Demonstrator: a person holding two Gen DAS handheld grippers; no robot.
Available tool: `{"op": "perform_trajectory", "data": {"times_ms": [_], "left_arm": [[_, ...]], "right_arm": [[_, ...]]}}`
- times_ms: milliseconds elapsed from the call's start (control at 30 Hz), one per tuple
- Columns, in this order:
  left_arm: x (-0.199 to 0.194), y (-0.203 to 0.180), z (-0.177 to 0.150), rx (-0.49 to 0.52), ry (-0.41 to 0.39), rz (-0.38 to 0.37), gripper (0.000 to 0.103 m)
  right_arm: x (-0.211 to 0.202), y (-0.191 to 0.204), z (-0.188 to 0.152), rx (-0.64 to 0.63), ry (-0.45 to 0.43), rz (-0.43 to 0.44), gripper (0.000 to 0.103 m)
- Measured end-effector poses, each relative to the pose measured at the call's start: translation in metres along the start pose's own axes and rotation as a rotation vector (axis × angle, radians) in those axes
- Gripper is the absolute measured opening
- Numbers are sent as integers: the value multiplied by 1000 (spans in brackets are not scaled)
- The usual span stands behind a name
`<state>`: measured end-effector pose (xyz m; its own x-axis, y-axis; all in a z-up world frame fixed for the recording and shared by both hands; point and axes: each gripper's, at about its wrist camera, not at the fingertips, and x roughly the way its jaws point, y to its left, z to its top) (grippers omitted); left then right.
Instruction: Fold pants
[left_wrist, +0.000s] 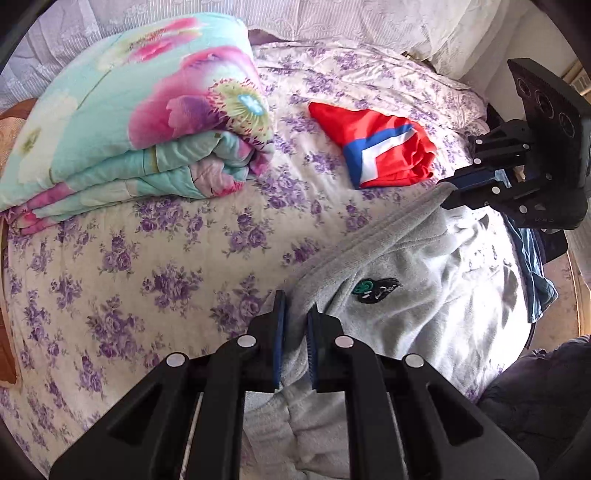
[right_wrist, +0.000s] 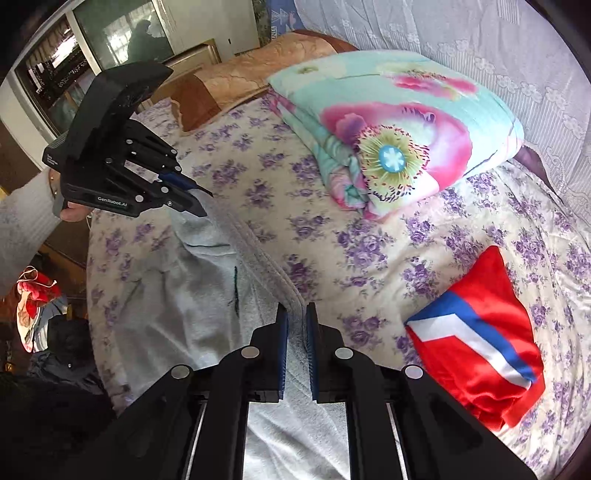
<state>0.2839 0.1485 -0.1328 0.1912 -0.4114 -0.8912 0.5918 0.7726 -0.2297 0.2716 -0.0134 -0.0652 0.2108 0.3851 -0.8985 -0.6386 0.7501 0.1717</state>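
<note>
Now my left gripper (left_wrist: 295, 317) and right gripper (right_wrist: 296, 319) each pinch the waistband of the grey pants (left_wrist: 406, 266) on the bed (left_wrist: 147, 277). Only my left view shows their embroidered logo (left_wrist: 375, 290).

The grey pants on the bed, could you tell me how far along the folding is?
Done: nothing clearly folded yet. In hand: left gripper and right gripper each pinch the waistband edge of the grey pants. Left: the fabric is rumpled; all folds remain.
</note>
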Motion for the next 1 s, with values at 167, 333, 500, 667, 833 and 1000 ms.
{"op": "perform_trajectory", "data": {"times_ms": [167, 333, 500, 667, 833, 1000], "left_arm": [[-26, -34, -47, 33, 13, 4, 10], [1, -54, -114, 31, 152, 36, 11], [13, -60, -152, 13, 204, 63, 11], [17, -62, -172, 26, 235, 74, 11], [42, -51, -182, -17, 300, 39, 14], [20, -61, -189, -14, 307, 21, 20]], "right_arm": [[-22, 65, -46, -9, -7, 85, 10], [10, 130, -102, -13, 72, 181, 10], [46, 155, -134, 79, 128, 266, 10], [63, 171, -144, 81, 173, 280, 10], [109, 169, -158, 144, 271, 265, 10], [131, 165, -170, 235, 293, 245, 10]]}}
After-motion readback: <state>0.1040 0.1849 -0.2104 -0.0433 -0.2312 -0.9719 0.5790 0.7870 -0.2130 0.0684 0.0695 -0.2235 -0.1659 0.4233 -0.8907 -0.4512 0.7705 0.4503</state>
